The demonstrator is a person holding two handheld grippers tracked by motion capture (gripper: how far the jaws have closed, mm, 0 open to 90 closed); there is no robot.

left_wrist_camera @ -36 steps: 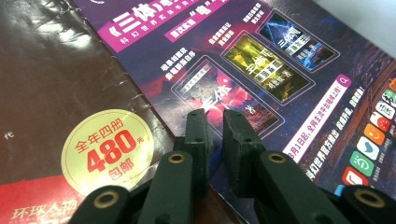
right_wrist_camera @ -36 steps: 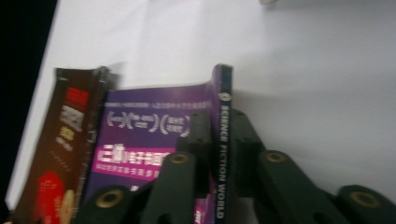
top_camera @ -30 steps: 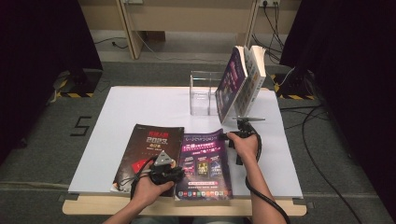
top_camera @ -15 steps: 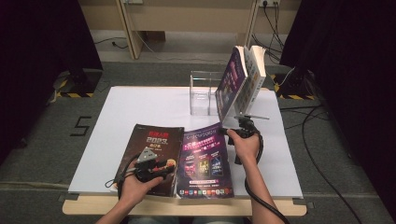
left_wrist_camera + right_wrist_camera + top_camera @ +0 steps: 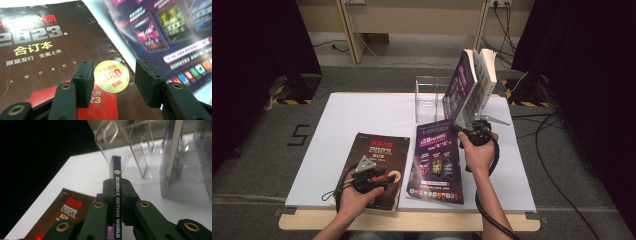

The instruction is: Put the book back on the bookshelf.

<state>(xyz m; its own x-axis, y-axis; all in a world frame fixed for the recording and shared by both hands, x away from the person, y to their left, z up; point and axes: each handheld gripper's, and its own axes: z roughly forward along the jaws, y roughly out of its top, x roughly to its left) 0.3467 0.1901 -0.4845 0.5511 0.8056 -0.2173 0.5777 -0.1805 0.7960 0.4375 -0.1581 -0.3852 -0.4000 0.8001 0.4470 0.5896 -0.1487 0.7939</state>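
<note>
A purple magazine (image 5: 436, 161) lies at the middle of the white table (image 5: 362, 112), its far right edge raised. My right gripper (image 5: 462, 131) is shut on that edge; in the right gripper view its jaws (image 5: 116, 187) pinch the blue spine (image 5: 117, 202) reading SCIENCE FICTION WORLD. To its left a dark brown magazine (image 5: 379, 150) lies flat. My left gripper (image 5: 384, 176) hovers over its lower part. Its jaws have just been opening and now stand open (image 5: 115, 77) either side of a gold sticker (image 5: 111, 76), with nothing between them.
A clear acrylic stand (image 5: 429, 95) sits at the back of the table, with two magazines (image 5: 464, 87) leaning upright against its right side. In the right gripper view the stand (image 5: 130, 150) is just ahead. Cables and dark curtains surround the table.
My left gripper has slid left from the seam between the magazines onto the brown one and its jaws have spread. My right gripper has risen, lifting the purple magazine's far edge.
</note>
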